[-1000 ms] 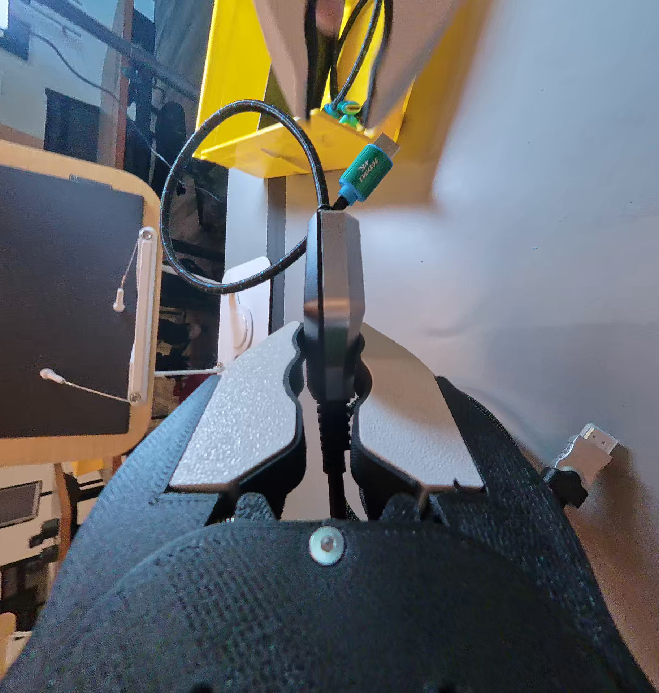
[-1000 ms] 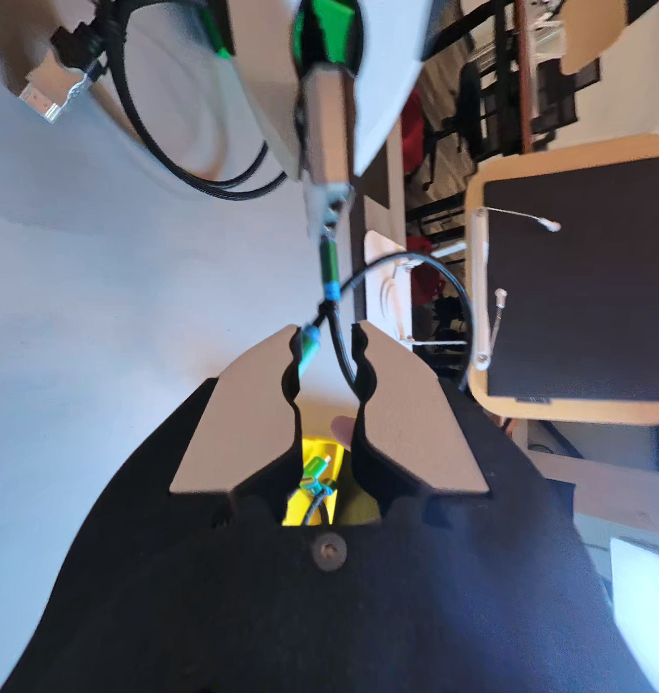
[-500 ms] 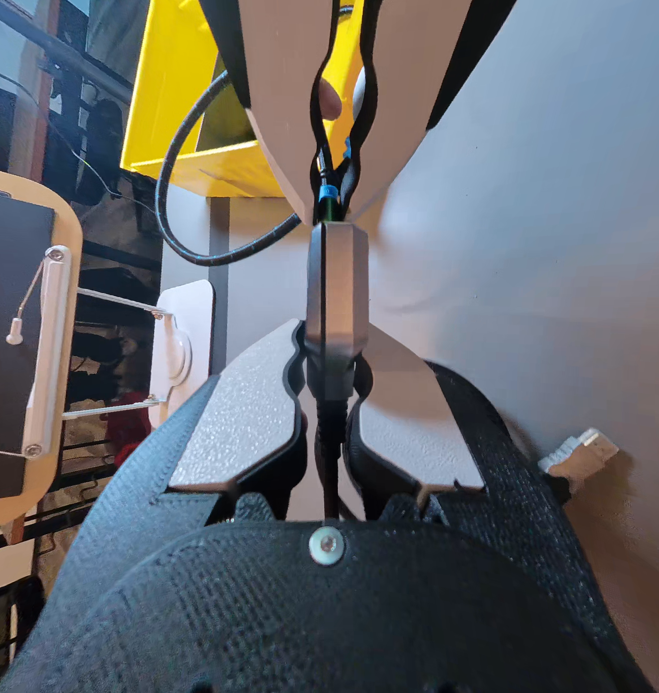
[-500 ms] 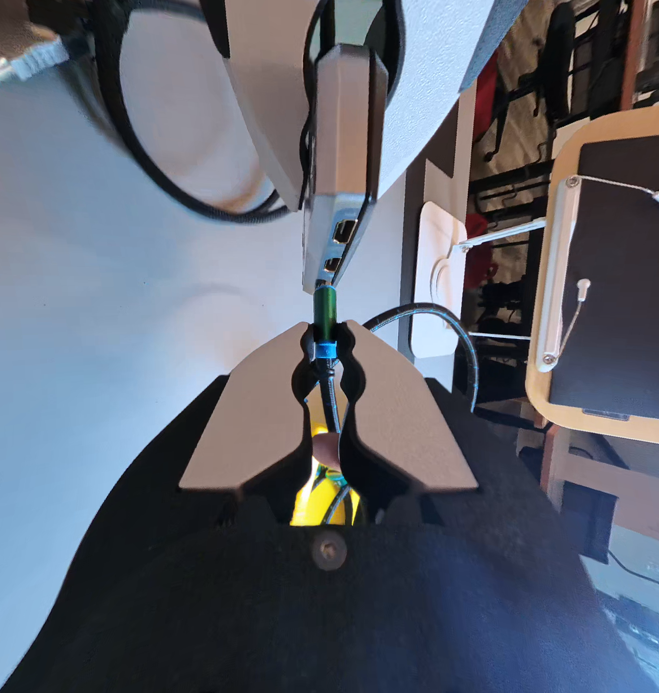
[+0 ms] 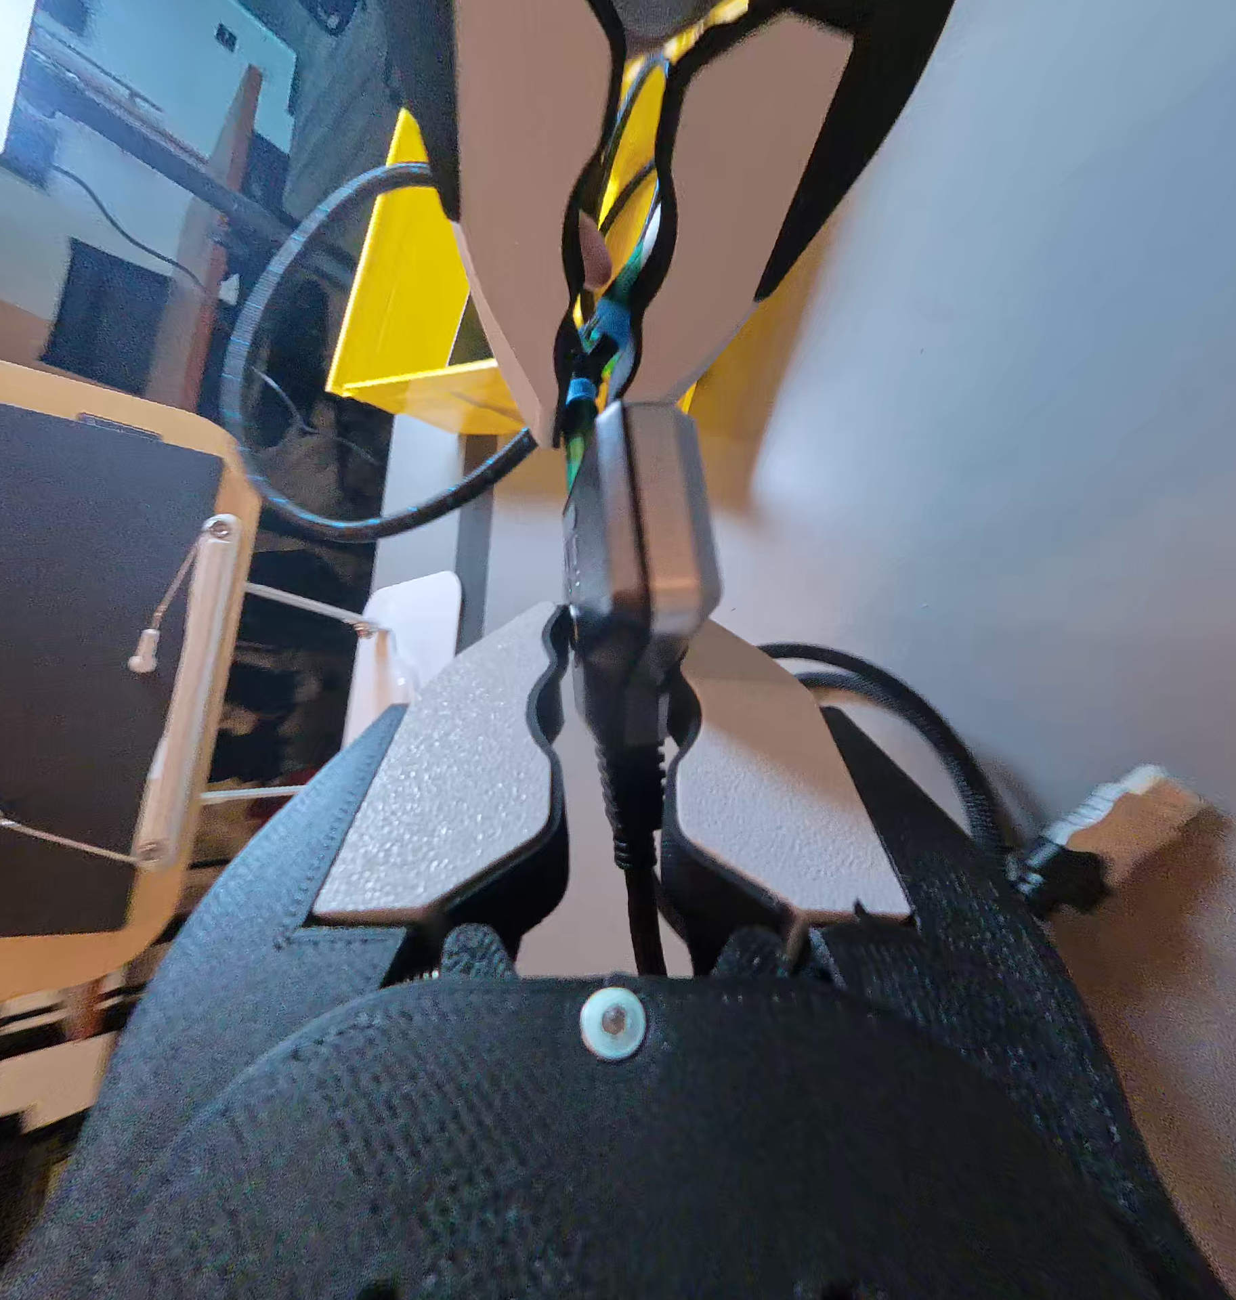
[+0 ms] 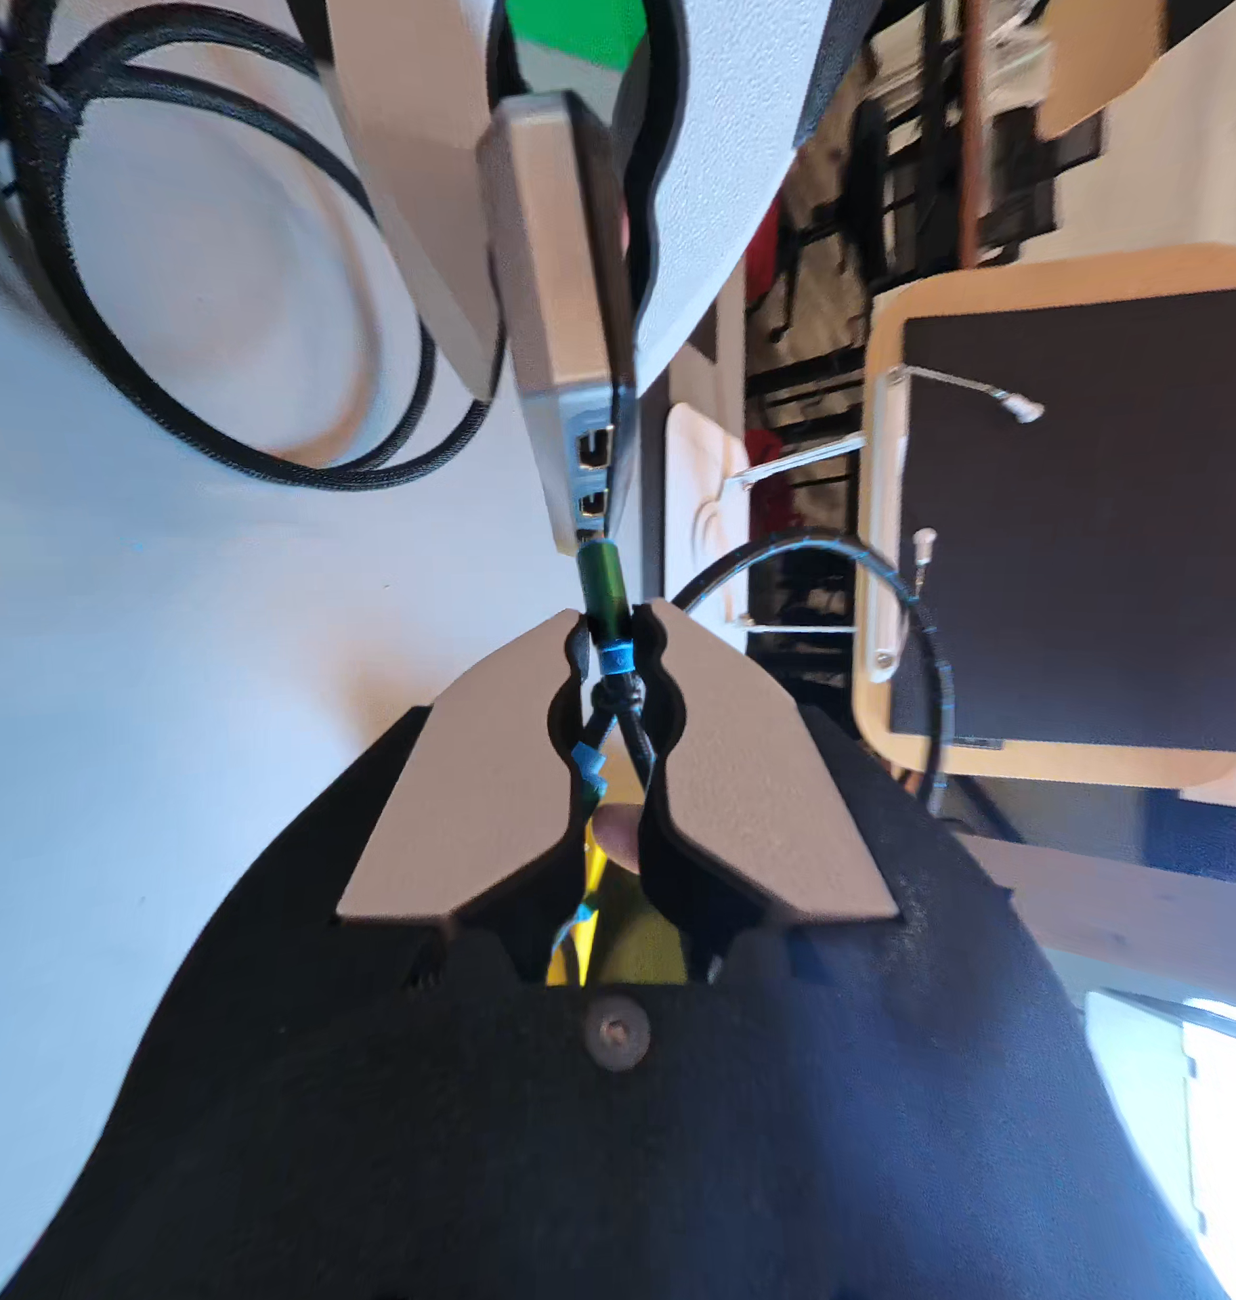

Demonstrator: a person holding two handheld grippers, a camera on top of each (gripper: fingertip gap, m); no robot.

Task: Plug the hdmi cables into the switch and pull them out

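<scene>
Both clamped: left gripper [image 5: 618, 636] on switch [image 5: 643, 520], right gripper [image 6: 611, 622] on green plug [image 6: 603, 585] at 12 o'clock; tilt could jam the port

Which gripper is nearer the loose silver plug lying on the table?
Left. The left gripper, clamped on the switch, has the silver plug just off its side; the right gripper holds the green plug beyond the switch.

A pale grey tabletop [image 5: 1023, 352]; beyond its edge a wood-framed black board [image 6: 1093, 527] and dark furniture, dimly lit.
</scene>
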